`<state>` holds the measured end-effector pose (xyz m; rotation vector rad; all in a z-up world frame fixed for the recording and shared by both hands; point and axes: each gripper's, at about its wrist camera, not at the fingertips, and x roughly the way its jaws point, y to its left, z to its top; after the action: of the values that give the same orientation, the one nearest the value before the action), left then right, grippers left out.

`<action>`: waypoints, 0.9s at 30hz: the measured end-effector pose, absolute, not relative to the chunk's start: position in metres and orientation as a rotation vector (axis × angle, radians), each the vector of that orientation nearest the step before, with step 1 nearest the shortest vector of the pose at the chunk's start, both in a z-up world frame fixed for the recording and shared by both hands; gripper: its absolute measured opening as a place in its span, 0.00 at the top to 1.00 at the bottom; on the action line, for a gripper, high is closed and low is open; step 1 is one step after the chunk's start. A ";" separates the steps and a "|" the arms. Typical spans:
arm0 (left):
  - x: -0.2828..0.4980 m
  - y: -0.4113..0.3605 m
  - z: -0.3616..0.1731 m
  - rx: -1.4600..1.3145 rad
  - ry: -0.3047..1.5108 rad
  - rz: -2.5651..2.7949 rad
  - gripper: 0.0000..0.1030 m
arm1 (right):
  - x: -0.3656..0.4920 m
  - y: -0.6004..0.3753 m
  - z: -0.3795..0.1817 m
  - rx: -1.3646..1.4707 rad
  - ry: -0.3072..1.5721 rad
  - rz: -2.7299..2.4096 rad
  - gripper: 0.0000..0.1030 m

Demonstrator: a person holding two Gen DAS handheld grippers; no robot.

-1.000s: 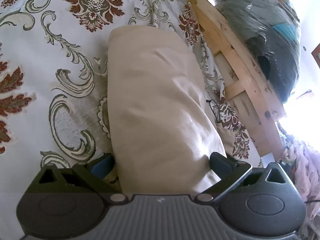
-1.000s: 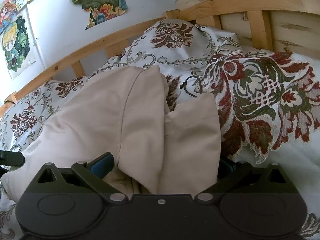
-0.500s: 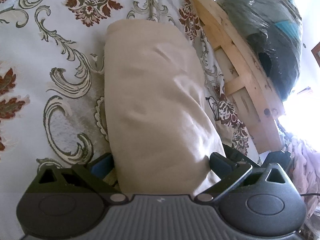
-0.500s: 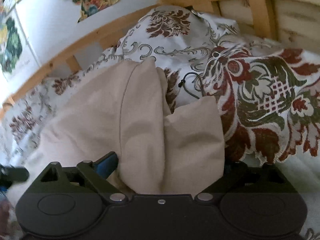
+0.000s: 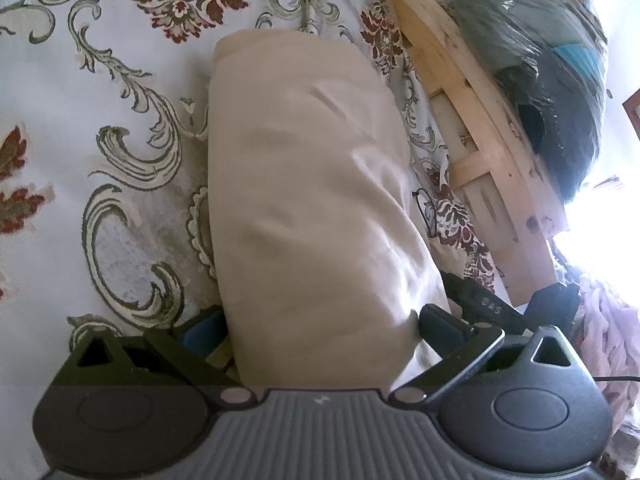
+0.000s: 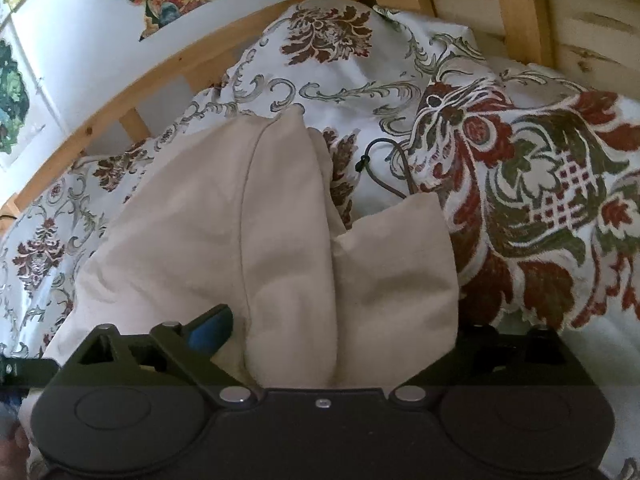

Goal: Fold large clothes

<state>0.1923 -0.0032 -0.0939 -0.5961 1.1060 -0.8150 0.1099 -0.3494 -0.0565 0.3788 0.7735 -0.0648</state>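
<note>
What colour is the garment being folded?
Plain beige garment, no pattern; clearest in the left wrist view.
</note>
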 end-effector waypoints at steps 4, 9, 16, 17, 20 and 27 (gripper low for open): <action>0.192 -0.003 -0.093 -0.575 1.090 -0.846 0.07 | 0.109 -0.339 -0.055 0.316 0.765 -0.035 0.29; 0.192 0.001 -0.090 -0.571 1.066 -0.869 0.18 | 0.104 -0.326 -0.046 0.243 0.740 0.018 0.68; 0.185 0.007 -0.070 -0.566 0.980 -0.874 0.29 | 0.100 -0.299 -0.015 0.155 0.666 0.078 0.84; 0.185 0.009 -0.066 -0.570 0.964 -0.871 0.29 | 0.100 -0.293 -0.009 0.134 0.649 0.086 0.85; 0.184 0.021 -0.046 -0.553 0.889 -0.857 0.30 | 0.104 -0.279 0.006 0.101 0.599 0.105 0.86; 0.190 0.055 -0.003 -0.467 0.706 -0.787 0.30 | 0.126 -0.246 0.037 0.084 0.459 0.161 0.86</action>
<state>0.1900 0.0552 -0.0029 -0.4672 0.7056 -0.7869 0.1261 -0.2461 0.0373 0.0838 0.4588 0.1614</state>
